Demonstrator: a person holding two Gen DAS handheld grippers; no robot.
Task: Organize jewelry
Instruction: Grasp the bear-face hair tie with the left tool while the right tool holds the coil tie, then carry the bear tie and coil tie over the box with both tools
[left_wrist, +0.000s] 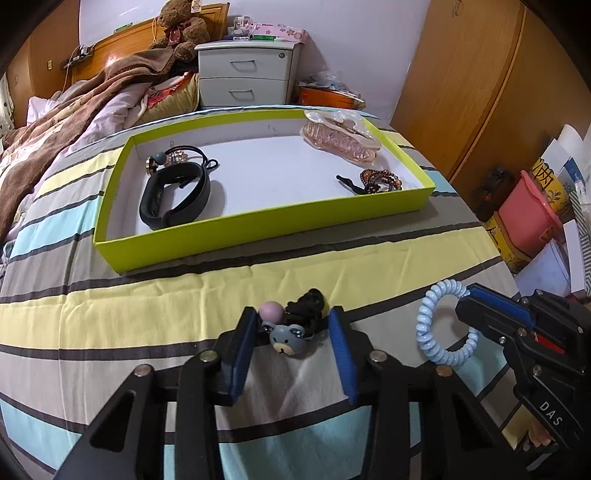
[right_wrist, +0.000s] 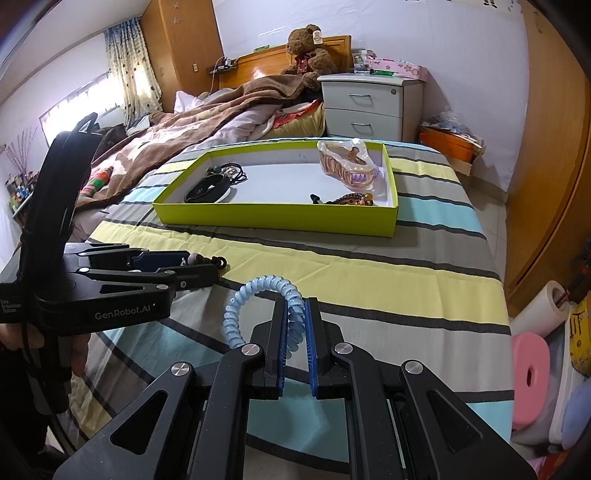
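Blue spiral hair tie clamped in right gripper; left gripper open around bear hair tie.

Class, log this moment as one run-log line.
left claw: open around bear hair tie | right claw: shut on blue spiral tie | tray: ahead

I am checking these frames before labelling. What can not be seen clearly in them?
- Bear hair tie: right wrist view, mostly hidden behind the left gripper.
- Blue coil tie: far side hidden between the right gripper jaws.
- Beaded bracelet: partly cut off by the green tray wall.
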